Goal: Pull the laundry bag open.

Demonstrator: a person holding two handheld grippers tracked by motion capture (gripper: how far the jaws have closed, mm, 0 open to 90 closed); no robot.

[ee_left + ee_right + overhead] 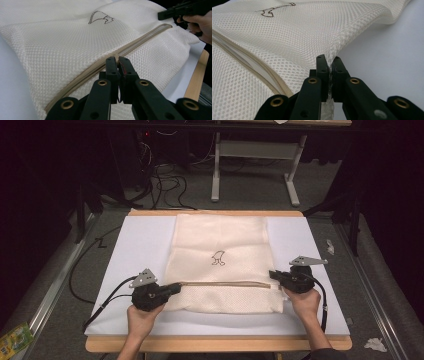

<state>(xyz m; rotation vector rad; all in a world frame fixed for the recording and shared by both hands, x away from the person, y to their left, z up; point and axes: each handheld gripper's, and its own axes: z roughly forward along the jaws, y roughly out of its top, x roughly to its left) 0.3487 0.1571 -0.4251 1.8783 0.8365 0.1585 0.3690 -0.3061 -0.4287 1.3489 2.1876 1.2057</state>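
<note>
Cream mesh bag (220, 245), tan zipper (225, 283), dark bird outline (218, 257), white mat (140, 245)

A board (150, 342) sits at frame centre in the high view, with a sheet (140, 245) on it. A mesh bag (220, 240) lies on the sheet's middle, running from the far edge toward the near edge. A zip (225, 283) crosses the bag's lower part from left to right. A bird drawing (218, 257) is above the zip, at the bag's centre. The left gripper (175, 289) is at the zip's left end, closed on the zip. The right gripper (272, 274) is at the zip's right end, pinching the bag's edge. Cables (165, 185) lie on the floor beyond the board, upper left. A table frame (255, 165) stands at upper centre.
</note>
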